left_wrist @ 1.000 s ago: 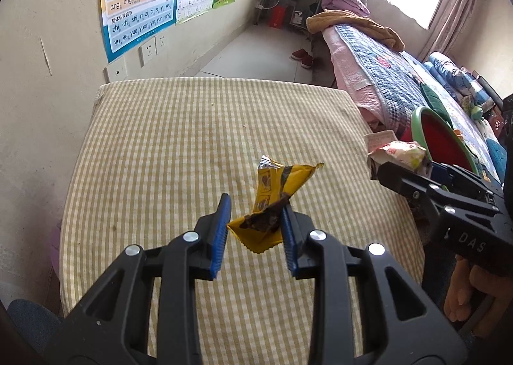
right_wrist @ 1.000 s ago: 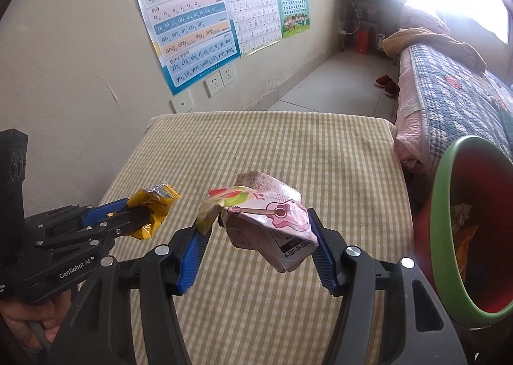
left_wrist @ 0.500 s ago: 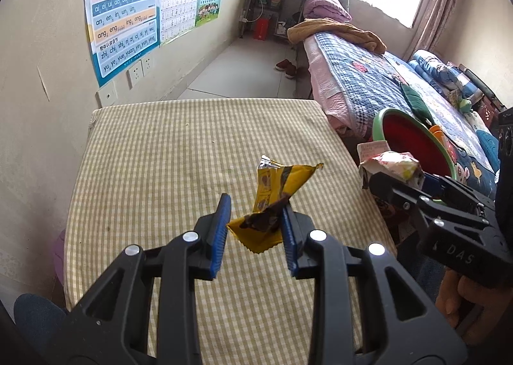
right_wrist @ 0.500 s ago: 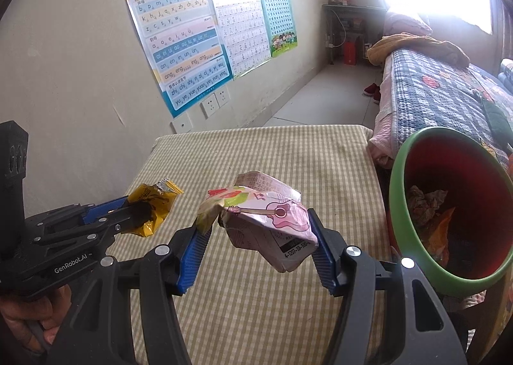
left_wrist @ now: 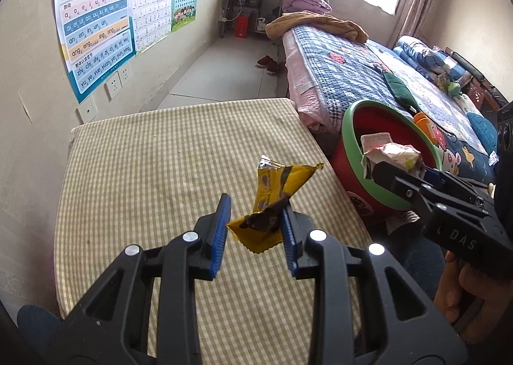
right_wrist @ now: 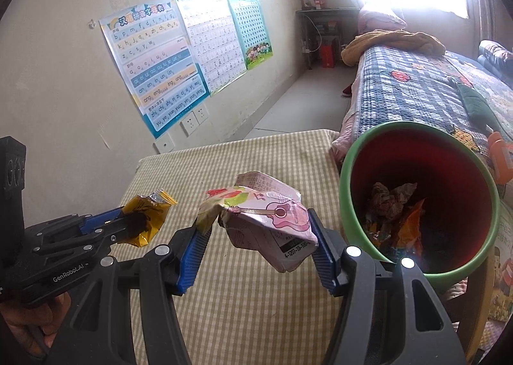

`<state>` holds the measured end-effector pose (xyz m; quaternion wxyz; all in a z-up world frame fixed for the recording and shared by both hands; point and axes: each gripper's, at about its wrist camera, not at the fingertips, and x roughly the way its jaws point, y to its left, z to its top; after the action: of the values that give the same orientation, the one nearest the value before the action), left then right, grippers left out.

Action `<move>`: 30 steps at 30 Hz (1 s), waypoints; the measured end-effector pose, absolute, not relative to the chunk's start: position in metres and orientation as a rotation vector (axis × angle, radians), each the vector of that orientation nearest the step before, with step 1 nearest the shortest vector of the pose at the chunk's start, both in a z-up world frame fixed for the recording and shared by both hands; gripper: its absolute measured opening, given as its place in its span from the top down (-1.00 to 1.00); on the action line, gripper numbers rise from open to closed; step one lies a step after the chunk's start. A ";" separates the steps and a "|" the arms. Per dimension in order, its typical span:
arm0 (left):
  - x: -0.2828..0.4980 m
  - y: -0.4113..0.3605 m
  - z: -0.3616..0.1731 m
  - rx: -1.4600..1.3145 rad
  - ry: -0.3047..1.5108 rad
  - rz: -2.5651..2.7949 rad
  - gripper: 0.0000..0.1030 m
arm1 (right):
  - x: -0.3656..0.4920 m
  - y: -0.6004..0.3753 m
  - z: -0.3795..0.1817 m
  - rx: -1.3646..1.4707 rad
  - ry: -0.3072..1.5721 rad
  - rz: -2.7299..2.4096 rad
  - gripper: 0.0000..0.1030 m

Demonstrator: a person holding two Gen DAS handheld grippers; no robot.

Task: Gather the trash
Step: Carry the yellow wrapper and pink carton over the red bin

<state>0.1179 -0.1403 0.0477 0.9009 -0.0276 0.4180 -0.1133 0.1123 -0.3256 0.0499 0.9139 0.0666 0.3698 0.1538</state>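
Over the checked yellow-and-white tablecloth point(left_wrist: 154, 172), the left gripper point(left_wrist: 255, 230) pinches a crumpled yellow foil snack wrapper point(left_wrist: 275, 185) by its lower end, held in the air above the cloth's right edge. Beside it, the right gripper point(right_wrist: 259, 243) clamps a crushed pink-and-white drink carton point(right_wrist: 269, 220) between its blue ridged pads, also lifted clear of the cloth near that same edge. A red plastic bin with a green rim point(right_wrist: 346, 204) stands just past the right edge, between table and bed, with crumpled wrappers lying inside.
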 end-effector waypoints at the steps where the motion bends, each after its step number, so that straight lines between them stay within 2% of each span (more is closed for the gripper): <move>1: 0.119 -0.143 0.049 -0.055 0.864 -0.241 0.44 | 0.112 -0.329 0.051 0.140 0.759 0.310 -0.12; 30: 0.154 -0.248 0.060 0.013 0.862 -0.414 0.44 | 0.113 -0.446 0.062 0.228 0.728 0.112 -0.12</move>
<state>0.1545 -0.2477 0.0604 0.8879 0.0061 0.4146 -0.1991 0.1130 -0.4460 0.0621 0.9267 0.1112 0.3549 0.0546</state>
